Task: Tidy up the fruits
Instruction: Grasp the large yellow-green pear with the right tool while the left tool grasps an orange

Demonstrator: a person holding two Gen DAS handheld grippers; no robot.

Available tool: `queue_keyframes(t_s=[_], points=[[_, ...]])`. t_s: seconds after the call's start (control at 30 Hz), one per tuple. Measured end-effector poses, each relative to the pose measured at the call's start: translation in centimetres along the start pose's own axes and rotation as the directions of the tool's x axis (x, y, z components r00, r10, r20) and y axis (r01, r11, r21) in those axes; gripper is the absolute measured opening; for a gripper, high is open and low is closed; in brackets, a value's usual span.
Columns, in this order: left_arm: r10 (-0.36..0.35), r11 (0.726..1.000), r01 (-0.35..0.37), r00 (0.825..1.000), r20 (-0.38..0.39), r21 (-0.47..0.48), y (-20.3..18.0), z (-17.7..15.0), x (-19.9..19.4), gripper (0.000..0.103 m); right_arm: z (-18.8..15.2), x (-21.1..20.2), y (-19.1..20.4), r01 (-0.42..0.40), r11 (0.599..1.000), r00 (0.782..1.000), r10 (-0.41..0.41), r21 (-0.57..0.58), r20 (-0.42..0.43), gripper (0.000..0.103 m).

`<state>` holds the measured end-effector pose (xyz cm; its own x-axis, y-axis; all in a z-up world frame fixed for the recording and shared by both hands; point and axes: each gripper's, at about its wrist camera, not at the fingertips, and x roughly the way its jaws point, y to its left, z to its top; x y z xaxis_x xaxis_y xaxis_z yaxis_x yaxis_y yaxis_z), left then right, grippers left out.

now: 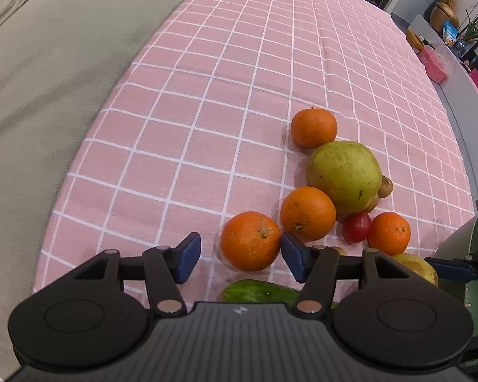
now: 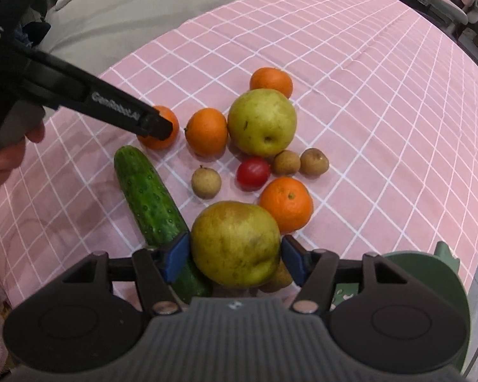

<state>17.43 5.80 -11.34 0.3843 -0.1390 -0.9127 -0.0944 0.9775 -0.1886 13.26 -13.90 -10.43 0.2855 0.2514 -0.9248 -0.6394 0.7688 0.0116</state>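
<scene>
Both grippers hang steeply over a heap of fruit on the pink checked cloth (image 1: 207, 95), each set over one piece. The left gripper (image 1: 240, 256) stands wide around the nearest orange (image 1: 251, 240): the right pad looks to be at the skin or just off it, the left pad (image 1: 188, 256) is clearly apart, so nothing is gripped yet. To take it well, shift left until the orange sits centred between the pads, sink to its widest girth, then close evenly; the second orange (image 1: 307, 213) lies just beside the right pad and could be nudged into the tomato (image 1: 356, 226). The right gripper (image 2: 235, 256) brackets the near pear (image 2: 235, 243), both pads at its flanks; whether they press or only flank it I cannot tell. It should bite at the middle, not the rounded top, and lift straight up, since the cucumber (image 2: 149, 197) lies against the left pad and a small brown fruit (image 2: 278, 278) hides under the pear's right side. A green dish (image 2: 443, 283) at the near right is probably the goal, though that is a guess.
</scene>
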Motion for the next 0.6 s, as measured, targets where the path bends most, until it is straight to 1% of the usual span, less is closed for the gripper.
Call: queue_keyframes(t_s=[0.07, 0.1, 0.13, 0.27, 0.43, 0.53, 0.6], points=[[-0.03, 0.999, 0.03, 0.999, -0.011, -0.019, 0.0, 0.0, 0.3, 0.06, -0.1, -0.6, 0.1, -0.008, 1.0, 1.0, 0.008, 0.01, 0.017, 0.06], [-0.045, 0.999, 0.044, 0.999, -0.02, -0.029, 0.1, -0.1, 0.4, 0.052, -0.1, -0.8, 0.1, -0.011, 1.0, 1.0, 0.011, 0.016, 0.022, 0.06], [-0.045, 0.999, 0.044, 0.999, -0.023, -0.03, 0.0, -0.1, 0.5, 0.049, -0.1, -1.1, 0.1, -0.014, 1.0, 1.0, 0.013, 0.023, 0.028, 0.06], [-0.045, 0.998, 0.045, 0.999, -0.008, -0.046, 0.1, -0.3, 0.1, 0.048, -0.6, -1.9, 0.0, -0.023, 0.998, 0.998, 0.02, 0.06, 0.056, 0.06], [-0.047, 0.999, 0.048, 0.996, 0.072, -0.008, -0.8, -0.1, -2.6, 0.047, -1.1, -3.6, 0.0, -0.039, 0.993, 0.994, 0.027, 0.116, 0.107, 0.06], [-0.085, 0.996, 0.085, 0.991, 0.102, 0.006, -1.5, 0.2, -4.7, 0.047, -1.3, -5.3, 0.3, -0.036, 0.992, 0.989, 0.018, 0.124, 0.146, 0.06], [-0.133, 0.991, 0.134, 0.984, 0.114, -0.002, -1.9, 0.2, -5.9, 0.047, -1.5, -6.5, 0.3, -0.032, 0.99, 0.985, 0.008, 0.135, 0.174, 0.06]])
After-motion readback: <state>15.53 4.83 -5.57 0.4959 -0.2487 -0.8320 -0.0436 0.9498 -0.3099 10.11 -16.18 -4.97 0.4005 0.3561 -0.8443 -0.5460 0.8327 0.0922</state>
